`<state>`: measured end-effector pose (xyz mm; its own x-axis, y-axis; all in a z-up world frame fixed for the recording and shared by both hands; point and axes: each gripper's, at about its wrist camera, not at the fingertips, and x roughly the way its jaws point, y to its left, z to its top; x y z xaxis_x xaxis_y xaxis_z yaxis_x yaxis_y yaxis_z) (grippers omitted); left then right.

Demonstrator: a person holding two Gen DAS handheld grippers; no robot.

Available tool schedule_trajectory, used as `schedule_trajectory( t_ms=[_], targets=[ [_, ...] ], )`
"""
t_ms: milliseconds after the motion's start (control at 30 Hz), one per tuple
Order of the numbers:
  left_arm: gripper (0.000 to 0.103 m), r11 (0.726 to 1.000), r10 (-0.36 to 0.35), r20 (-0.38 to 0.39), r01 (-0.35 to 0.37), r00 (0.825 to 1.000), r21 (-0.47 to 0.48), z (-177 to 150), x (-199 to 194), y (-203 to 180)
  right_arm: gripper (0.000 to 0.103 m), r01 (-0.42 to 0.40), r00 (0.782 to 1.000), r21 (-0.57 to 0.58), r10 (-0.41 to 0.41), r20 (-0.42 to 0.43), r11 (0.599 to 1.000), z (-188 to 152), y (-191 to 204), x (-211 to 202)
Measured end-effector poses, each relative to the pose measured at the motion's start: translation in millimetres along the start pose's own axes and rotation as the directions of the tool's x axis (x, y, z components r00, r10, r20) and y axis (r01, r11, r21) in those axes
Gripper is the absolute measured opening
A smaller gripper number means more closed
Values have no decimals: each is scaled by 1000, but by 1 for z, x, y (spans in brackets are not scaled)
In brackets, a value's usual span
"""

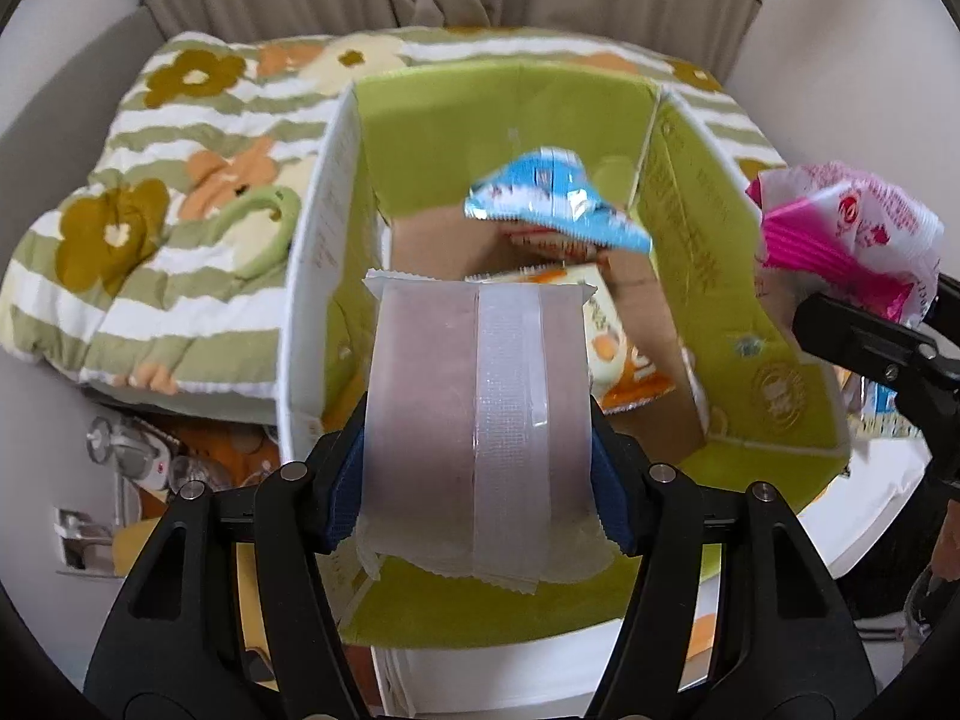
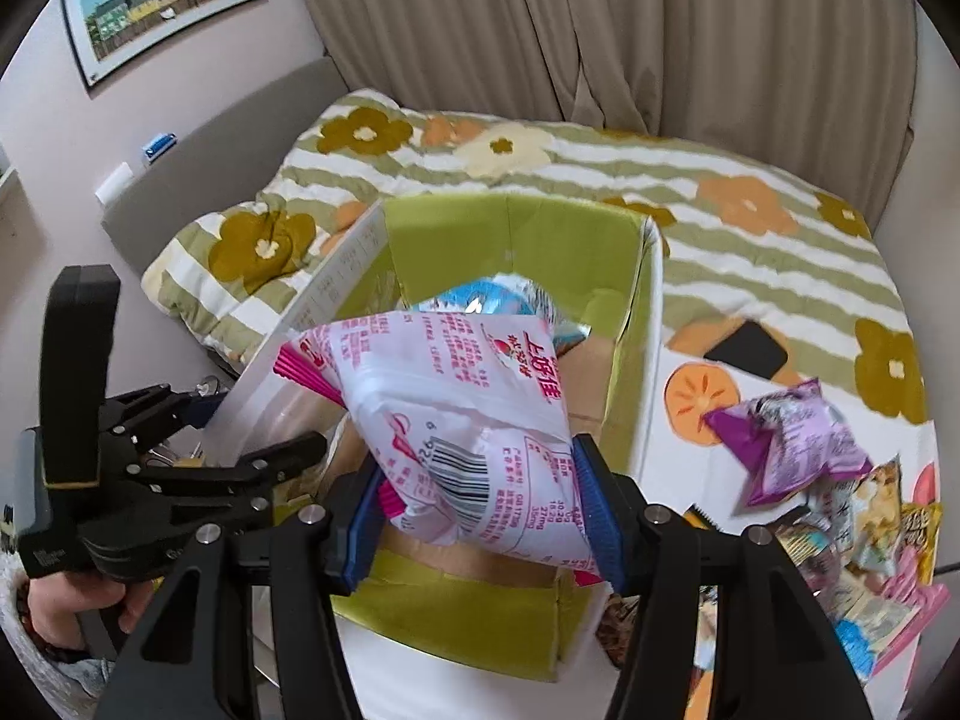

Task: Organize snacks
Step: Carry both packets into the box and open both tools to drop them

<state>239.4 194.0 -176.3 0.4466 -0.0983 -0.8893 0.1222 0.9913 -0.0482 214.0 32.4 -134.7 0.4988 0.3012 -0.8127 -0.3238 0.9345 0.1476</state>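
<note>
With the frosted packet (image 1: 480,420) clamped in our left gripper (image 1: 480,468) and the pink bag (image 2: 474,450) in our right gripper (image 2: 480,516), early release ahead of the box (image 1: 516,96) risks spills.

We see a flowered quilt (image 2: 750,222) on the bed, beige curtains (image 2: 540,30) behind, and a framed picture (image 2: 162,0) on the wall.

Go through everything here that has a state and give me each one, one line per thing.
Left gripper: shut on a frosted packet, above the box.
Right gripper: shut on a pink-and-white packet.
Green box: open, flaps up, partly filled.
Blue packet: inside the box, on top.
Orange packet: on the box floor.
Purple packet: outside the box, on the table.
Curtain: drawn.
</note>
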Motion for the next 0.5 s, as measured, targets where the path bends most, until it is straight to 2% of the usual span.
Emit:
schedule_trajectory(
  t_ms=[33, 100, 133, 200, 333, 500],
  targets=[
    [62, 1000, 3, -5, -3, 1000, 1, -1, 3, 0, 53, 2, 1000, 5, -2, -8, 1000, -1, 0, 3],
    [80, 1000, 9, -3, -9, 1000, -3, -1, 4, -1, 53, 4, 1000, 6, -4, -18, 1000, 0, 1, 5],
    [100, 1000, 21, 10, -21, 1000, -5, -2, 2, 0, 53, 3, 1000, 5, -3, -23, 1000, 0, 1, 7],
    [103, 998, 61, 49, -61, 997, 4, -6, -7, -1, 53, -2, 1000, 4, 2, -28, 1000, 0, 1, 9],
    [103, 993, 113, 34, -113, 993, 21, -19, -11, -1, 53, -28, 999, 5, 29, -43, 1000, 1, 1, 13],
    [103, 995, 90, 32, -88, 995, -52, -32, -23, 9, 55, -57, 996, -8, 56, -73, 998, 6, 7, 19]
  ],
)
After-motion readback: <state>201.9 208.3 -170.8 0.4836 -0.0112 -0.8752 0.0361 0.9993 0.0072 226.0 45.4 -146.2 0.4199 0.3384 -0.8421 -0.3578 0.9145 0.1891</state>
